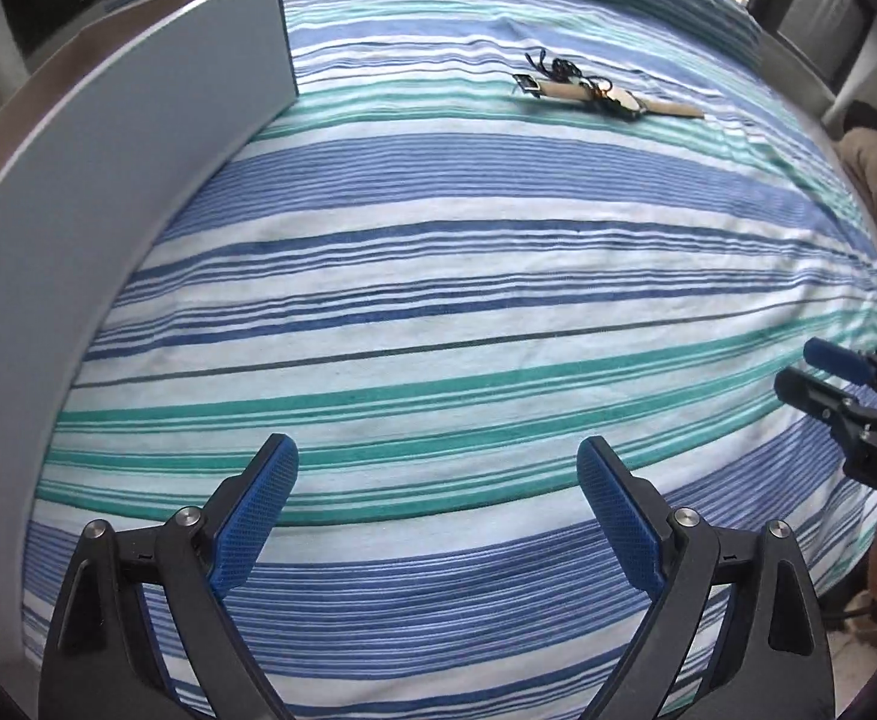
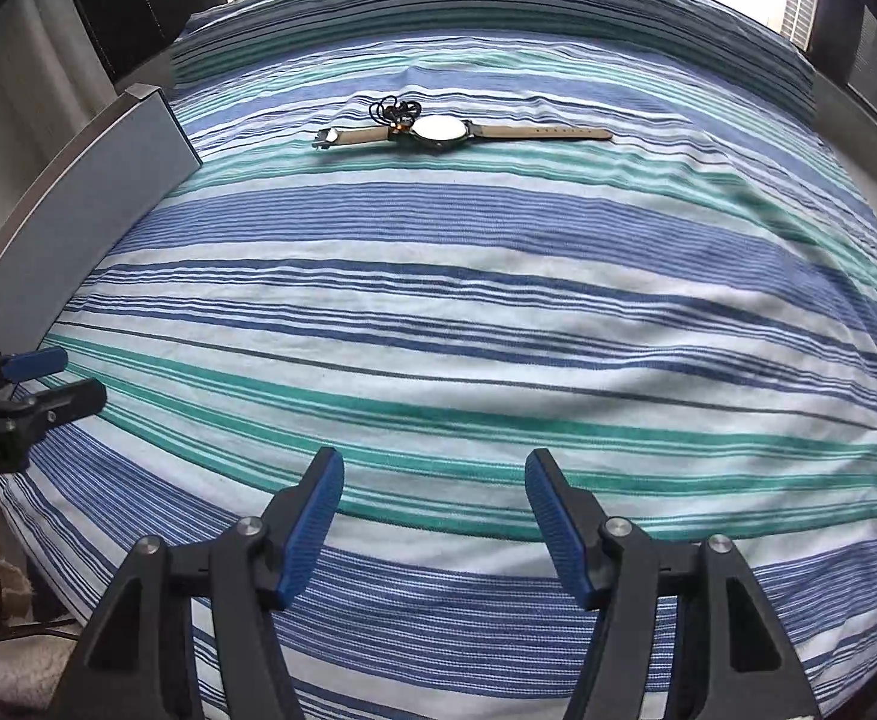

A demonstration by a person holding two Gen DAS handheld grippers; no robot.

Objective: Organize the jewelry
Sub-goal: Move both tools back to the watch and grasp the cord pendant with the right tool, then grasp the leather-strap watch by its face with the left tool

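A wristwatch (image 2: 441, 129) with a white face and tan strap lies flat on the striped cloth, far from both grippers; it also shows in the left wrist view (image 1: 609, 99). A small dark corded piece of jewelry (image 2: 395, 110) lies bunched just behind it, also seen in the left wrist view (image 1: 558, 69). A grey box (image 1: 108, 138) stands along the left side and shows in the right wrist view (image 2: 78, 222). My left gripper (image 1: 438, 456) is open and empty above the cloth. My right gripper (image 2: 435, 468) is open and empty too.
The blue, green and white striped cloth (image 2: 498, 276) covers the whole surface. The right gripper shows at the right edge of the left wrist view (image 1: 798, 369), the left gripper at the left edge of the right wrist view (image 2: 78, 375). Windows lie behind.
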